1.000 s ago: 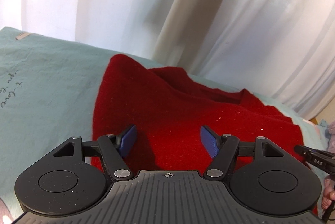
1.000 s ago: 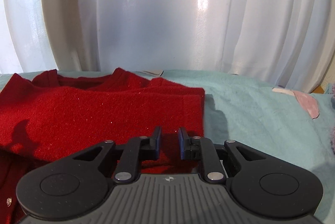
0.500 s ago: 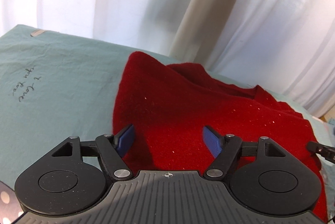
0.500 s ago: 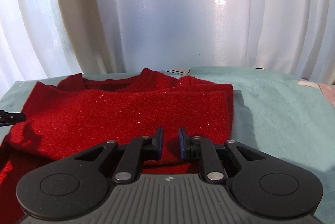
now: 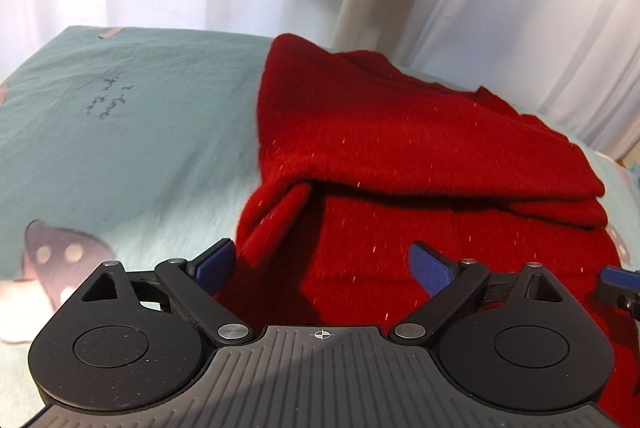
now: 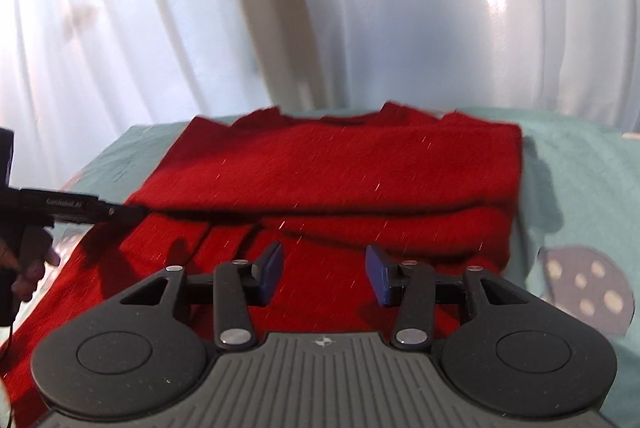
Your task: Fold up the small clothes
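Both grippers tilt down over the red sweater [image 5: 400,156], which lies folded near the bed sheet's [image 5: 140,132] far edge. The left gripper [image 5: 324,264] is opening wide, gripping nothing. The right gripper [image 6: 324,274] is opening too, its jaws apart above the knit and pinching nothing.

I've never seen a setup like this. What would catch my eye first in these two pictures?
The bright red sweater dominates: it lies on a pale green bedsheet, its far part folded over the near part. Close to each camera sits a black tool with blue pads: the left tool and the right tool, both with jaws opening over the red knit and pinching nothing. White curtains fill the background.
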A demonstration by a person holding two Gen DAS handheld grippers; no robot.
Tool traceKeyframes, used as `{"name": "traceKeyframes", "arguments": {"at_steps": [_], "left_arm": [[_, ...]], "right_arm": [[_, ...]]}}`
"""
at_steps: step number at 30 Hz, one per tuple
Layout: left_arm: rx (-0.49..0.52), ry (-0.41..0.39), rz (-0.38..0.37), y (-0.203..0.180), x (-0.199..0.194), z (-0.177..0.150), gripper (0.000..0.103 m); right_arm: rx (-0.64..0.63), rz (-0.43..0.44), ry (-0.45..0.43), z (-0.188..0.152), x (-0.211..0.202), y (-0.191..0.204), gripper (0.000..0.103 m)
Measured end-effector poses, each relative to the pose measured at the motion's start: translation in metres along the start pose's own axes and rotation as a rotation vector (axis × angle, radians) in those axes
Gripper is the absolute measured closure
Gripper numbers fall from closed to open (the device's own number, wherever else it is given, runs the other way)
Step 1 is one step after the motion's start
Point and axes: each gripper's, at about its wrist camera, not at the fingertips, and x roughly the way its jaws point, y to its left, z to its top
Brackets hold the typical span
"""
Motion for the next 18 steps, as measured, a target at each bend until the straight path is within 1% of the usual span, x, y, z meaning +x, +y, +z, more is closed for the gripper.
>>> {"name": "traceKeyframes", "arguments": {"at_steps": [2, 3, 4, 5, 7, 8, 10, 12, 13, 14, 15, 16, 17, 18], "left_arm": [[0.008, 0.029, 0.035, 0.005, -0.019, -0.021, 0.006], [0.004, 0.058, 0.042, 0.009, -0.028, -0.032, 0.006], [-0.008, 0.080, 0.051, 0.013, -0.035, -0.041, 0.006], [-0.023, 0.102, 0.065, 0.017, -0.043, -0.052, 0.006], [-0.059, 0.140, 0.090, 0.027, -0.061, -0.075, 0.006], [-0.074, 0.155, 0.091, 0.032, -0.067, -0.083, 0.006], [-0.108, 0.189, 0.077, 0.040, -0.077, -0.098, 0.006], [-0.138, 0.210, 0.042, 0.048, -0.086, -0.110, 0.006], [-0.139, 0.209, 0.029, 0.050, -0.090, -0.113, 0.007], [-0.142, 0.215, 0.015, 0.052, -0.093, -0.114, 0.010], [-0.152, 0.221, 0.002, 0.054, -0.095, -0.115, 0.016], [-0.170, 0.223, -0.020, 0.057, -0.098, -0.116, 0.018], [-0.189, 0.224, -0.048, 0.061, -0.100, -0.117, 0.021], [-0.212, 0.229, -0.076, 0.064, -0.101, -0.118, 0.022]], "right_arm": [[0.004, 0.022, 0.089, -0.028, -0.018, 0.006, 0.055], [0.005, 0.014, 0.131, -0.042, -0.027, 0.007, 0.054], [0.006, -0.006, 0.157, -0.053, -0.038, 0.008, 0.054], [0.012, -0.027, 0.159, -0.066, -0.054, 0.009, 0.053], [0.078, -0.045, 0.190, -0.083, -0.082, 0.005, 0.049], [0.113, -0.056, 0.191, -0.091, -0.096, 0.002, 0.046], [0.172, -0.087, 0.194, -0.104, -0.118, -0.005, 0.043], [0.239, -0.115, 0.189, -0.117, -0.137, -0.014, 0.043], [0.273, -0.101, 0.174, -0.122, -0.144, -0.020, 0.043], [0.313, -0.087, 0.158, -0.126, -0.150, -0.025, 0.043], [0.349, -0.082, 0.144, -0.128, -0.154, -0.029, 0.044], [0.377, -0.080, 0.129, -0.128, -0.158, -0.033, 0.045], [0.397, -0.090, 0.115, -0.129, -0.161, -0.037, 0.046], [0.407, -0.111, 0.104, -0.130, -0.165, -0.040, 0.046]]}}
